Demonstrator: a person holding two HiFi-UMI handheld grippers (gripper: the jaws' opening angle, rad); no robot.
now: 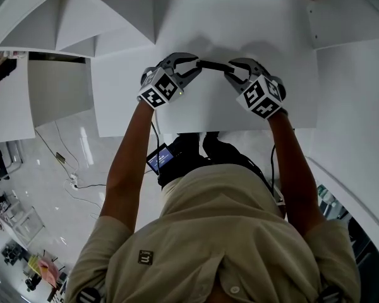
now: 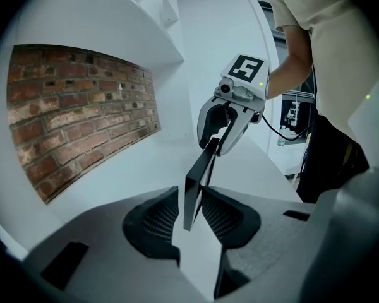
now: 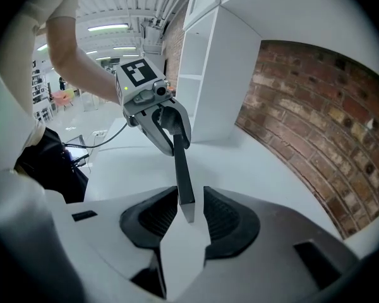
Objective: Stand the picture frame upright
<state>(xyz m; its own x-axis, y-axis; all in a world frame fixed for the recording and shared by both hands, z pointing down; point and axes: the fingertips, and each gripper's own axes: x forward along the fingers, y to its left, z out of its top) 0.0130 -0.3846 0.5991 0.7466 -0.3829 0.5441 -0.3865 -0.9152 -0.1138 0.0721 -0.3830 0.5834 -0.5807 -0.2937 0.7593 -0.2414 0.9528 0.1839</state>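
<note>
**Loosely flanked: picture frame is standing on edge between two slackened grippers**

Seen from the head view, the picture frame is showing only as a thin dark bar. It is lying edge-on to the camera over the white table, at twelve o'clock from the person's torso.

The left gripper is sitting at the frame's nine o'clock end and the right gripper at its three o'clock end. Both are pointing inward at each other.

In the left gripper view, the left gripper is keeping its jaws apart around the near end of the frame. The frame is leaning slightly toward one o'clock, with a sliver of white showing on its nine o'clock side. The right gripper is facing in from the far end.

In the right gripper view, the right gripper is standing released, with gaps showing on both sides of the frame. The left gripper is facing in at twelve o'clock.

A brick wall is running along at three o'clock. Whether the frame's lower edge is touching the table cannot be told.
</note>
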